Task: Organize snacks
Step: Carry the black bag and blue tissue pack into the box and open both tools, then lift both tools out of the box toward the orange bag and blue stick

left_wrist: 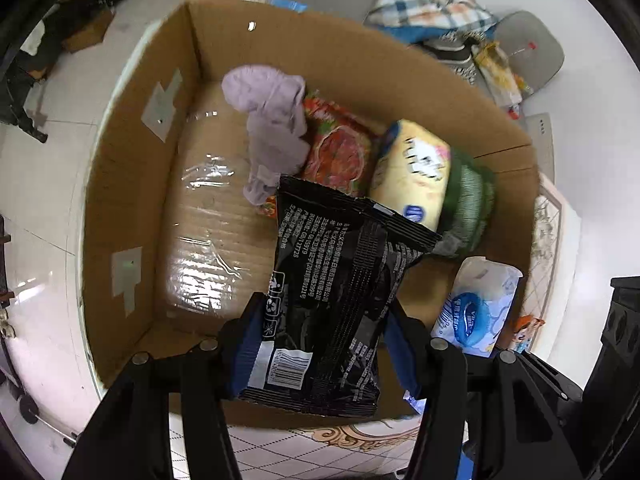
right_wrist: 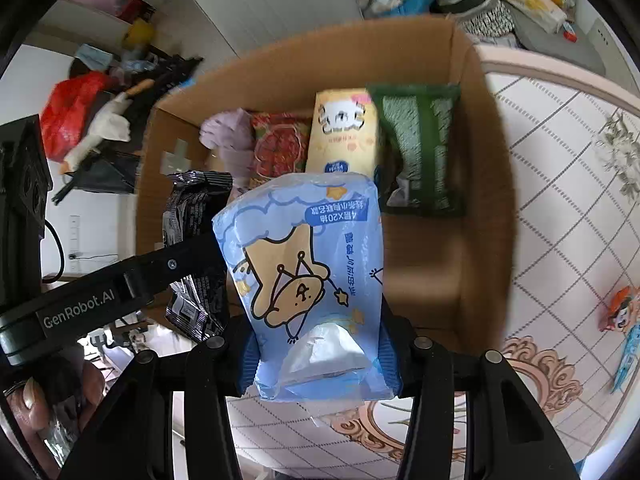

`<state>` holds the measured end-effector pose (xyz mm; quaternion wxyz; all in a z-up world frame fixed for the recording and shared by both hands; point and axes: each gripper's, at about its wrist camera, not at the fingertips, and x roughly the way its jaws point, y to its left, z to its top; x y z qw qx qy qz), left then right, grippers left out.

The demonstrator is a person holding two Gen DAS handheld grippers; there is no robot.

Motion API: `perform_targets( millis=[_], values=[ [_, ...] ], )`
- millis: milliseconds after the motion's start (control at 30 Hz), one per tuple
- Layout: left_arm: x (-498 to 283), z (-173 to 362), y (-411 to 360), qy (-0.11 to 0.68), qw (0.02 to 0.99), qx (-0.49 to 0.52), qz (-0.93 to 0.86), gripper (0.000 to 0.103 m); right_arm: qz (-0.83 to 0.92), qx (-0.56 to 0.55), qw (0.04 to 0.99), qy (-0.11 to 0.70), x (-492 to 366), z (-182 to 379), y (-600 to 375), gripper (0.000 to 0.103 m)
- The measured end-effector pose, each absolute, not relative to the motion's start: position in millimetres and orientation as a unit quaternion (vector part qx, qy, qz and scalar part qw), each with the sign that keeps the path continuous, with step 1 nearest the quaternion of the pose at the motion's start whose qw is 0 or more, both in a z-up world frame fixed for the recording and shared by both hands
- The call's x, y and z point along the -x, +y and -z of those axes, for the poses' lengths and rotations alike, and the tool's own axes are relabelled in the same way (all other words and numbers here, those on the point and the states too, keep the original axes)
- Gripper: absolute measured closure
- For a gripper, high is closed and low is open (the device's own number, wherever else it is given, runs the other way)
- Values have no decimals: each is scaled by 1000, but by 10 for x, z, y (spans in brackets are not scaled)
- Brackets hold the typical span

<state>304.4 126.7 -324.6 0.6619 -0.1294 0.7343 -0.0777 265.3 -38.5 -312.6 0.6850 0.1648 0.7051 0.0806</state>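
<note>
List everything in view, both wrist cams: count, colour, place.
cardboard box: 1, brown, on the patterned table, open top.
purple cloth: 1, lilac, in the box, far side.
red packet: 1, red, in the box beside the cloth.
yellow packet: 1, yellow, in the box between the red and green packets.
green packet: 1, green, in the box at its right wall.
black packet: 1, black, above the box's near edge.
blue tissue pack: 1, light blue, over the near edge.
left hand-held gripper: 1, black, shut on the black packet.
right hand-held gripper: 1, black, shut on the tissue pack.
</note>
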Motion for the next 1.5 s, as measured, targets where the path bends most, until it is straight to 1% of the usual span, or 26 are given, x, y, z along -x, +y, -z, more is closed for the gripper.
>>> perform_targets(
  millis=[200, 300, 333, 367, 433, 467, 533, 567, 600, 667, 733, 800, 967, 1133, 1500],
  values=[
    [-3151, 3475, 1235, 755, 638, 125, 85, 47, -57, -150, 671, 724, -2790, 3506, -296, 51],
    [-3172, 3520, 1194, 761, 632, 117, 86, 47, -52, -147, 666, 730, -2831, 3618, -291, 48],
    [-3176, 3532, 1164, 762, 630, 118, 87, 47, -50, -146, 666, 730, -2848, 3651, -288, 40],
    [-3195, 3543, 1144, 764, 628, 118, 88, 46, -49, -143, 666, 730, -2858, 3665, -281, 28],
    [-3205, 3539, 1124, 765, 626, 125, 89, 43, -48, -141, 670, 728, -2870, 3667, -278, 20],
    [-3206, 3522, 1118, 763, 628, 127, 89, 41, -48, -140, 671, 726, -2877, 3658, -276, 18],
    [-3214, 3469, 1120, 758, 635, 119, 88, 38, -46, -139, 673, 725, -2880, 3637, -283, 18],
    [-3219, 3417, 1109, 754, 641, 110, 85, 32, -46, -137, 675, 724, -2883, 3612, -286, 17],
    [-3216, 3382, 1101, 752, 645, 103, 84, 17, -45, -131, 676, 724, -2882, 3596, -290, 16],
    [-3204, 3257, 1110, 741, 662, 83, 79, 8, -40, -116, 681, 722, -2875, 3540, -298, 7],
    [-3174, 3115, 1105, 728, 678, 63, 73, 8, -37, -101, 686, 719, -2839, 3464, -319, 5],
    [-3120, 2987, 1109, 715, 693, 52, 68, 7, -31, -85, 692, 716, -2794, 3406, -336, 0],
    [-2883, 2837, 1225, 690, 720, 43, 60, 7, -14, -46, 709, 704, -2675, 3253, -342, 0],
    [-2617, 2647, 1253, 665, 744, 33, 52, 7, -10, -41, 726, 686, -2537, 3052, -365, 0],
    [-1972, 1932, 1247, 600, 799, 27, 39, 7, -24, -32, 780, 625, -1919, 2290, -354, 0]
  ],
)
